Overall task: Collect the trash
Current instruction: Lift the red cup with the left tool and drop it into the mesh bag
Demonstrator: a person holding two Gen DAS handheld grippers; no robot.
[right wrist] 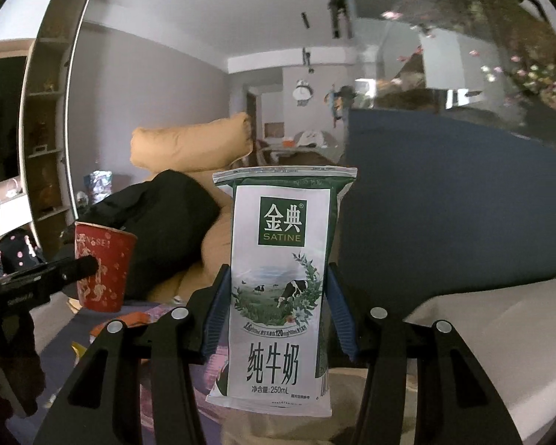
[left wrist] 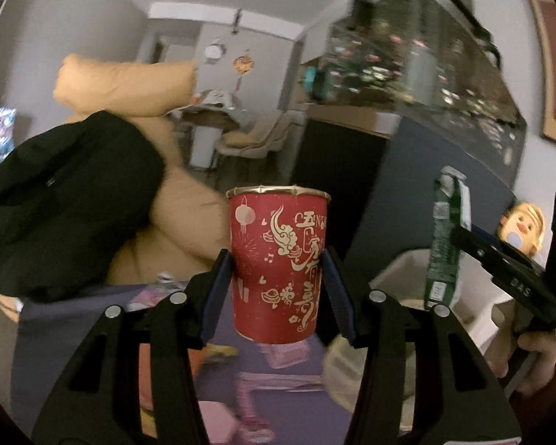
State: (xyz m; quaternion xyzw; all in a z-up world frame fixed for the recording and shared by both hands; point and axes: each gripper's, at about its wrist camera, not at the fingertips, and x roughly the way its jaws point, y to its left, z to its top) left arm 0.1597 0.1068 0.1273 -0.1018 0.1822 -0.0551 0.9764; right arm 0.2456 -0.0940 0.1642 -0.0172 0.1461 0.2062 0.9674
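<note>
both tongs are gripping trash aloft, left tongs [left wrist: 278, 278] clamping the red paper cup [left wrist: 278, 263], right tongs [right wrist: 276, 296] pinching the milk carton [right wrist: 278, 289]; i'm worrying a tighter squeeze crushes either, dribbling leftovers.

Both grippers are raised in open air side by side, apart. Ahead left bulk tan sofa cushions [right wrist: 192, 146] under a black jacket [left wrist: 66, 200]; a dark blue panel [right wrist: 444, 200] blocks the right.

Upright red paper cup [left wrist: 278, 267] and green-white milk pouch [right wrist: 281, 289], both aloft.
</note>
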